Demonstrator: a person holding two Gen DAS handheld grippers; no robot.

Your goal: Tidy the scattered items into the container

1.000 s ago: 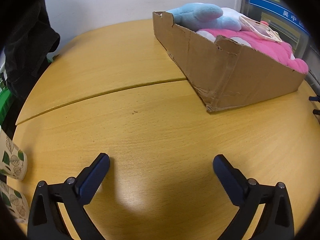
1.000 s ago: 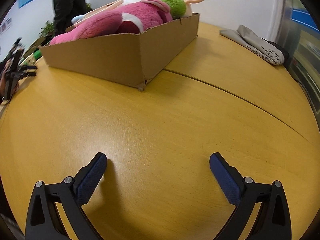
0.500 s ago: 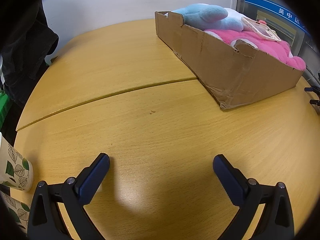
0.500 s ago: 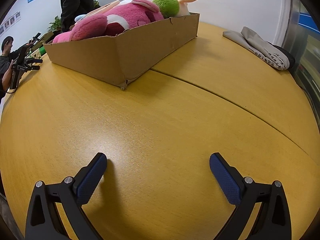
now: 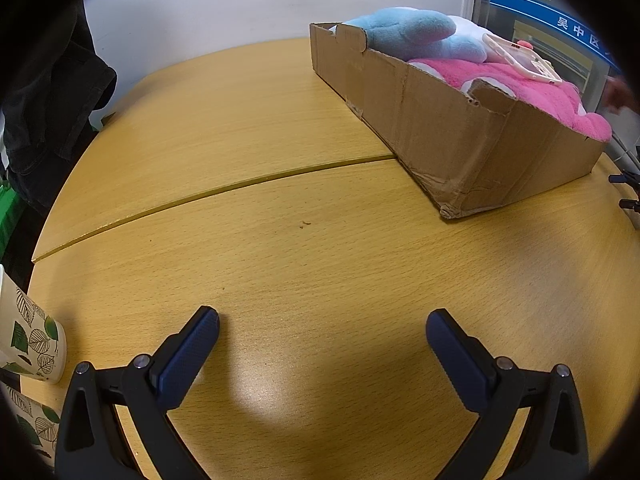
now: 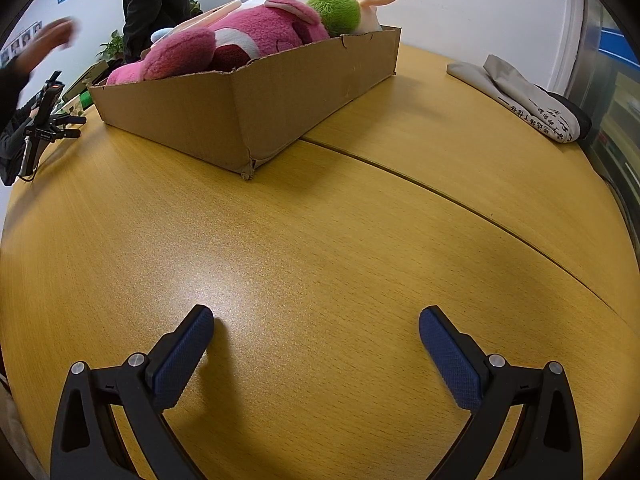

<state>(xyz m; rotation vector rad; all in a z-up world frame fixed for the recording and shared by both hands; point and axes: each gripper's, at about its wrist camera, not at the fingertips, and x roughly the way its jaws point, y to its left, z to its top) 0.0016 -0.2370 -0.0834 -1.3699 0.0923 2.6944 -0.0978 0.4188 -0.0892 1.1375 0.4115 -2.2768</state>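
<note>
Two grippers hover over a bare wooden table [image 5: 280, 272], each spread wide with nothing between its blue-padded fingers. In the left wrist view, moving left to right: two leaf-printed paper cups [image 5: 32, 344] stand at the table's left edge, one behind the other, well apart from the left gripper [image 5: 322, 326], whose jaws are fully apart above bare wood. A seam [image 5: 224, 190] crosses the tabletop in the middle distance. At upper right sits the cardboard box [image 5: 460, 140], its near corner creased and torn. Inside it lie a blue plush toy [image 5: 412, 32] at the far end and a pink plush toy [image 5: 520, 80] at the near end, with a pale phone case [image 5: 520, 60] resting on top of the pink one. In the right wrist view, moving left to right: a blurred hand [image 6: 48, 40] and a black camera mount [image 6: 44, 120] occupy the left table edge. The cardboard box [image 6: 260, 104] sits at upper centre, holding the pink plush toy [image 6: 240, 40] and a green-headed plush toy [image 6: 340, 8] at its far end. The right gripper [image 6: 316, 324] is likewise open and empty above bare wood, well short of the box. A folded grey cloth bag [image 6: 520, 96] lies near the table's far right edge.
</note>
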